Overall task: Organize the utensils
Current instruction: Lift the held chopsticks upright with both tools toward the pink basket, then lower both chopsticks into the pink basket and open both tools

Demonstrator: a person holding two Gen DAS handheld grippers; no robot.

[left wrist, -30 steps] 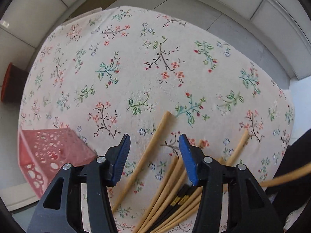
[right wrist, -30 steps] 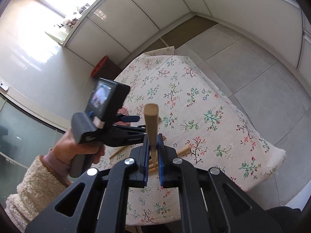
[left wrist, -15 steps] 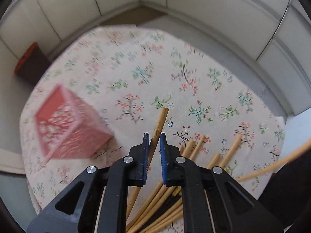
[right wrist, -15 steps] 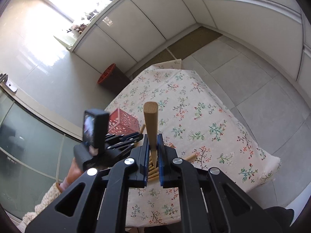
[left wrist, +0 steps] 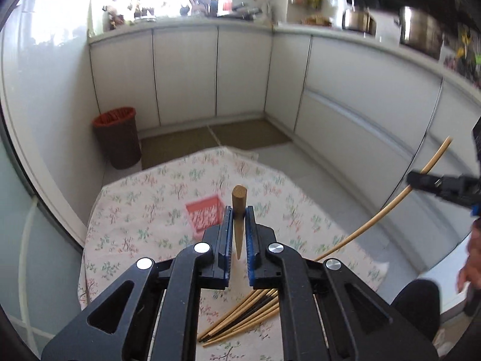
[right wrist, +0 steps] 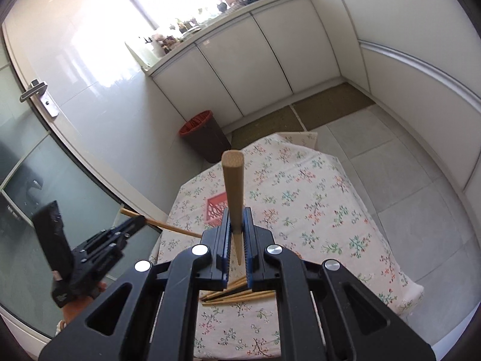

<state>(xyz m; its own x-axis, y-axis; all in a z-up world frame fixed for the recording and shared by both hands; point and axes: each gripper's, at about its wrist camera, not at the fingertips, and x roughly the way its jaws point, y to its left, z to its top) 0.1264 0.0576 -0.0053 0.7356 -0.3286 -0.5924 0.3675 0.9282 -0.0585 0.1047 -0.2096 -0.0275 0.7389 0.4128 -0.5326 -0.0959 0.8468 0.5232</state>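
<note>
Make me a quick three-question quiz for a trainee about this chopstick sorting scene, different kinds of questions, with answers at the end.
1. True or false: both the left gripper and the right gripper are shut on a wooden chopstick.
2. Multiple choice: the red basket stands A) on the floor, B) on the floral tablecloth, C) on the counter.
3. Short answer: where are the loose chopsticks that no gripper holds?

Key:
1. True. Each holds a single chopstick, the left chopstick and the right chopstick, between its pads.
2. B.
3. In a pile on the tablecloth's near edge, below the grippers.
</note>
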